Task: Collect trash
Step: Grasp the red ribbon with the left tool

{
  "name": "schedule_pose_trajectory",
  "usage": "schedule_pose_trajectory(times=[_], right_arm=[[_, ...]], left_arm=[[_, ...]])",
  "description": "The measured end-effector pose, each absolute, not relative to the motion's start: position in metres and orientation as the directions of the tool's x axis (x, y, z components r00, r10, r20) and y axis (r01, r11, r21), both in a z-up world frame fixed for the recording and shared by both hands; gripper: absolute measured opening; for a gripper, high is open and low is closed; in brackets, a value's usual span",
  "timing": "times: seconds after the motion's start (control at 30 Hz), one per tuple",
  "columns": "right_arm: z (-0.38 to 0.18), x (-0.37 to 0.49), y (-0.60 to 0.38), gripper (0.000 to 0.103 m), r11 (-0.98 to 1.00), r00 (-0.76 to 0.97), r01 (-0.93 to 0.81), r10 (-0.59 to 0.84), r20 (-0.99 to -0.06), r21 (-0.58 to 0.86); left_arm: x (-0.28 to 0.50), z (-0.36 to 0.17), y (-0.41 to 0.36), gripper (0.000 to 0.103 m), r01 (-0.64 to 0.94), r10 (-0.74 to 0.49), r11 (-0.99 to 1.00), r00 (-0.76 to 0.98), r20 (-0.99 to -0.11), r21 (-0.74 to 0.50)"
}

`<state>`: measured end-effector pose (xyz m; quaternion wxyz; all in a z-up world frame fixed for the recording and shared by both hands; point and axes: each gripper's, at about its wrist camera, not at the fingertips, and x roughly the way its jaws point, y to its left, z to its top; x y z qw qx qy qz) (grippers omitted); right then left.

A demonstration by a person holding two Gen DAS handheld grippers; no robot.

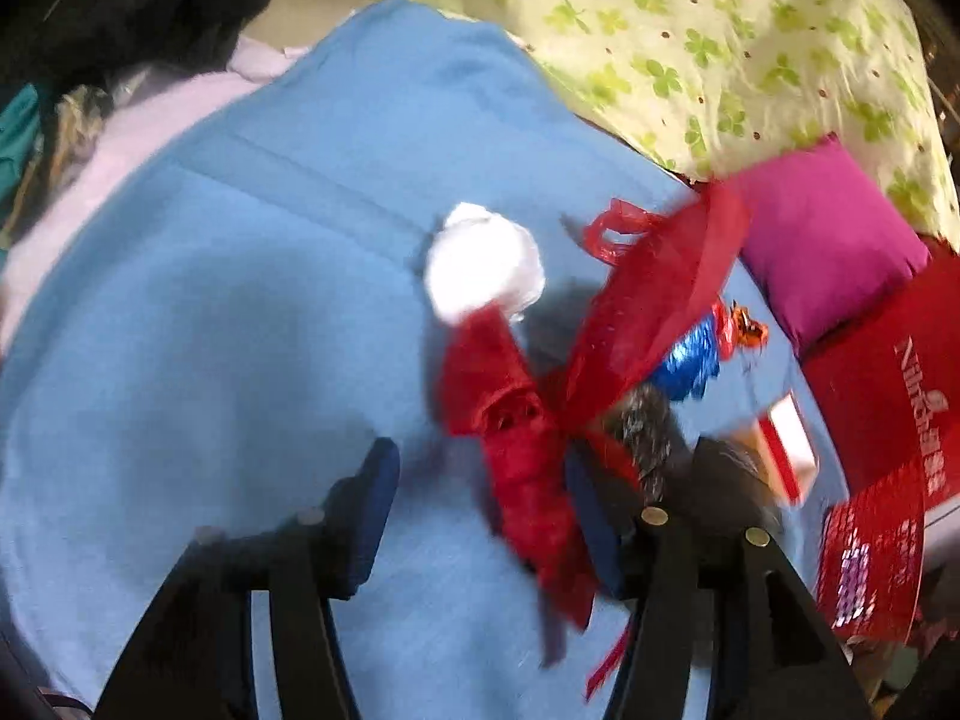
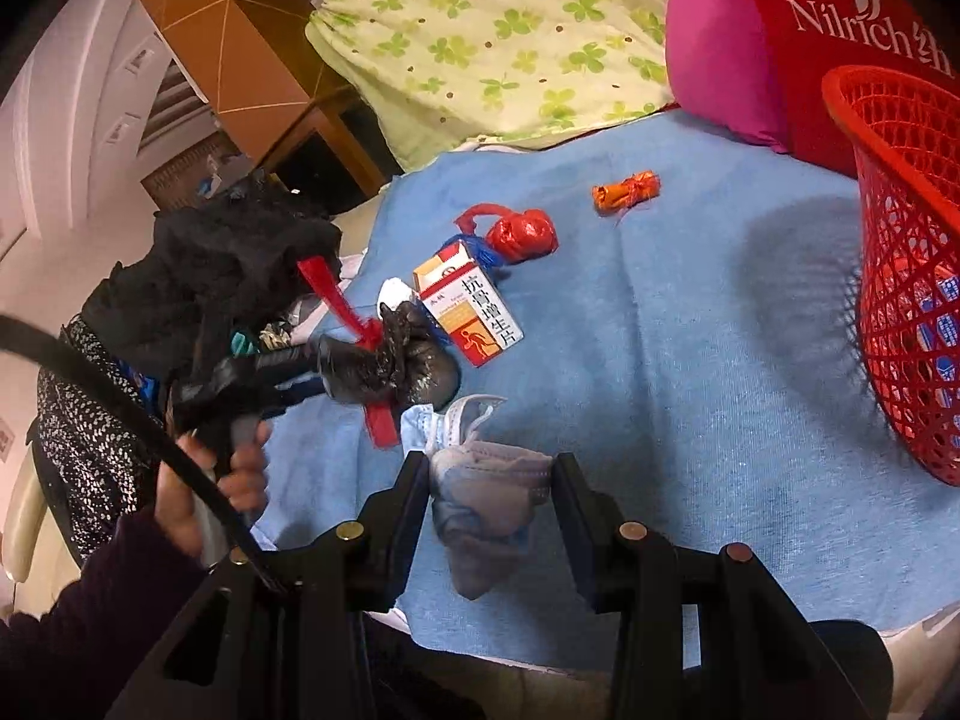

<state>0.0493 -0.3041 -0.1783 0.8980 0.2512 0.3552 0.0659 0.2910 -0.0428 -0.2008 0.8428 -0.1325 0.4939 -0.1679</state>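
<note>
My left gripper (image 1: 480,462) hovers over the blue cloth (image 1: 210,330) with its jaws apart. A crumpled red plastic bag (image 1: 522,438) lies blurred in the gap, against the right finger, and is not pinched. Beyond it sit a white paper ball (image 1: 483,261), blue foil (image 1: 690,360) and a black bag (image 1: 645,432). My right gripper (image 2: 492,474) is shut on a crumpled blue and white face mask (image 2: 480,516), held just above the cloth. In the right wrist view the left gripper (image 2: 336,360) meets the black bag (image 2: 420,360) and a red strip (image 2: 333,300).
A medicine box (image 2: 474,312), a knotted red bag (image 2: 522,234) and an orange wrapper (image 2: 624,192) lie on the cloth. A red mesh basket (image 2: 900,276) stands at the right edge, holding some packets. A magenta pillow (image 2: 714,42), a red bag (image 2: 840,18) and clover bedding (image 2: 480,30) are behind.
</note>
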Motion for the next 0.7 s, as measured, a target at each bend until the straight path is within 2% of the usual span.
schedule_pose_trajectory(times=[0.17, 0.2, 0.23, 0.27, 0.4, 0.6, 0.7], right_arm=[[-0.187, 0.051, -0.31, 0.045, 0.856, 0.73, 0.089, 0.292, -0.618, 0.509], [-0.187, 0.052, -0.311, 0.045, 0.856, 0.729, 0.092, 0.29, -0.62, 0.509], [-0.188, 0.052, -0.311, 0.045, 0.856, 0.727, 0.095, 0.289, -0.622, 0.508], [-0.189, 0.053, -0.311, 0.045, 0.856, 0.727, 0.096, 0.288, -0.624, 0.507], [-0.183, 0.049, -0.307, 0.045, 0.864, 0.733, 0.084, 0.284, -0.618, 0.497], [-0.167, 0.041, -0.301, 0.045, 0.864, 0.758, 0.062, 0.285, -0.587, 0.499], [-0.155, 0.036, -0.298, 0.045, 0.863, 0.778, 0.048, 0.283, -0.561, 0.503]], left_arm=[[0.304, -0.211, -0.069, 0.057, 0.155, -0.4, 0.916, 0.43, -0.81, -0.37], [0.302, -0.212, -0.073, 0.048, 0.158, -0.38, 0.925, 0.437, -0.815, -0.347], [0.301, -0.211, -0.074, 0.031, 0.164, -0.382, 0.924, 0.44, -0.813, -0.345], [0.298, -0.21, -0.073, 0.028, 0.177, -0.41, 0.912, 0.431, -0.804, -0.37], [0.279, -0.193, -0.056, 0.027, 0.217, -0.371, 0.928, 0.489, -0.789, -0.302], [0.25, -0.159, -0.006, 0.027, 0.237, -0.399, 0.917, 0.539, -0.741, -0.322], [0.229, -0.135, 0.006, 0.027, 0.265, -0.388, 0.921, 0.582, -0.714, -0.284]])
